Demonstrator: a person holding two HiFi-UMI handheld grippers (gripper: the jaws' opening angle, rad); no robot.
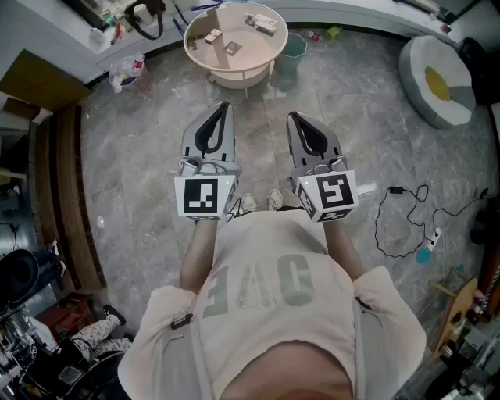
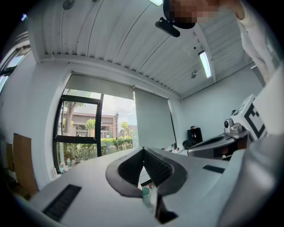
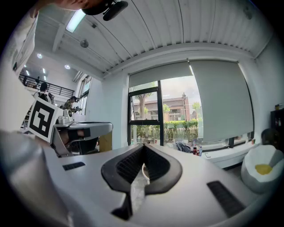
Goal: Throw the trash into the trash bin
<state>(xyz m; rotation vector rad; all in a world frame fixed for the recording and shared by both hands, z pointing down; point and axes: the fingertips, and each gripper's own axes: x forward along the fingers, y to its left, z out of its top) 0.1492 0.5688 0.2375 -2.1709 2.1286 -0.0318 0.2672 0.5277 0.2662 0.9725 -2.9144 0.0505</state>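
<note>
Left tool [image 1: 224, 109] and right tool [image 1: 293, 119] are held level, side by side, jaws pressed together and empty, pointing at round tabletop [image 1: 234, 76] carrying scraps [image 1: 260, 22], maybe paper.

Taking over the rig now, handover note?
Left gripper: shut, empty, held level.
Right gripper: shut, empty, held level.
Trash: a few small pieces lie on the round table ahead of the person.
Bin: the small green bin stands on the floor by the table's right side.
Done: nothing picked up yet.
Left: step up to the table, grab each piece, drop it into the bin.
</note>
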